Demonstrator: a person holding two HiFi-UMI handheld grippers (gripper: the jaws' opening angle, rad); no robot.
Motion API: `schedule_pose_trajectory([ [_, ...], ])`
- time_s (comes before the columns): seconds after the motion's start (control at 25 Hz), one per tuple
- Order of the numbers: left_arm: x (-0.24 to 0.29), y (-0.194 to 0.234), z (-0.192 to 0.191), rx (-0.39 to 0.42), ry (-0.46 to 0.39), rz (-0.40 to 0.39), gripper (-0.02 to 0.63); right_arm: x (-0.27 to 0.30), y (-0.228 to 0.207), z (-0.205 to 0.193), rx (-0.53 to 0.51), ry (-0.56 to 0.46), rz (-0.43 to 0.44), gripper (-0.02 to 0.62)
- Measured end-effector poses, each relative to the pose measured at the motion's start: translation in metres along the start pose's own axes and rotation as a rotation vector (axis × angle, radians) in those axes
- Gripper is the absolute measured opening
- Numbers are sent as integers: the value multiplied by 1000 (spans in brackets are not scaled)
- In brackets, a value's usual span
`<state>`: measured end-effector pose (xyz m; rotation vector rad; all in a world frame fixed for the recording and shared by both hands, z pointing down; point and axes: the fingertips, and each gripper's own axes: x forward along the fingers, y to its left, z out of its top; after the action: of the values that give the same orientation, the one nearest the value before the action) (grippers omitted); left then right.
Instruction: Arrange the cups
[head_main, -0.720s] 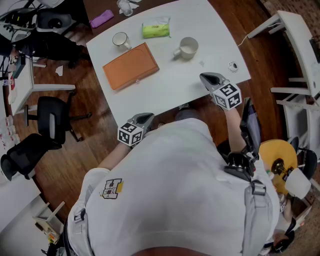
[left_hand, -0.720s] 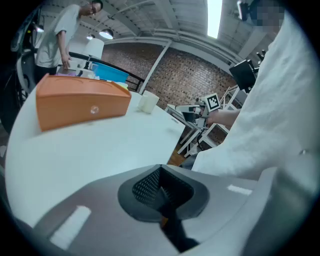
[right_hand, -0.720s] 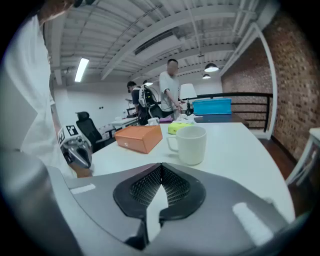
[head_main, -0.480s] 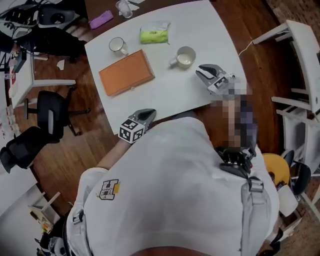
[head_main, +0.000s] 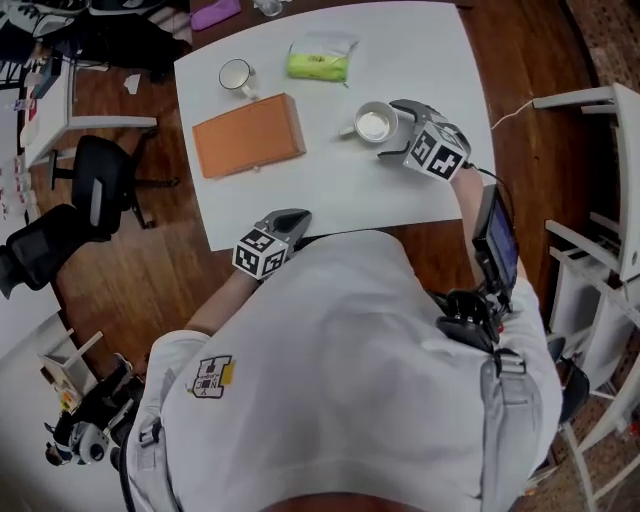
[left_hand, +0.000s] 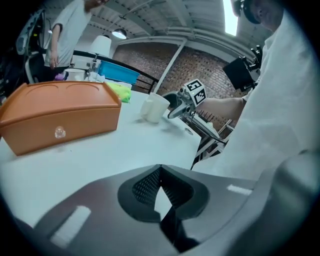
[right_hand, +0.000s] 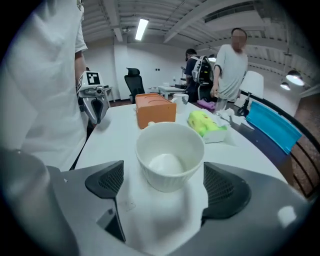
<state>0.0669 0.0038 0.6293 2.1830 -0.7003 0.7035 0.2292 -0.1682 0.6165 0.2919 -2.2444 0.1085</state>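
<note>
Right gripper (head_main: 390, 130) has swung in around the white ribbed ceramic cup (right_hand: 170, 155), just right of the orange rectangular box (head_main: 248, 135); jaws spread, not touching. Left gripper (left_hand: 160, 195) pressed together. Cup likely light, stiff, slick, chippable: pinch mid-wall.

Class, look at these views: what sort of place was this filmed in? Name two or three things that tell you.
Probably an open-plan office or lab workspace. A black office chair stands on the wood floor beside the white table, and a strip light is fixed to a bare ceiling of beams.
</note>
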Motion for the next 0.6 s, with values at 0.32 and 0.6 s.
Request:
schedule_pose_trajectory([
  [0.32,-13,6,0,-24,-40,52,0,43,-2,8,68,-74,69,502],
  [0.6,-21,15,2,-29,-73,67,0,47,-8,13,89,-124,-12,449],
])
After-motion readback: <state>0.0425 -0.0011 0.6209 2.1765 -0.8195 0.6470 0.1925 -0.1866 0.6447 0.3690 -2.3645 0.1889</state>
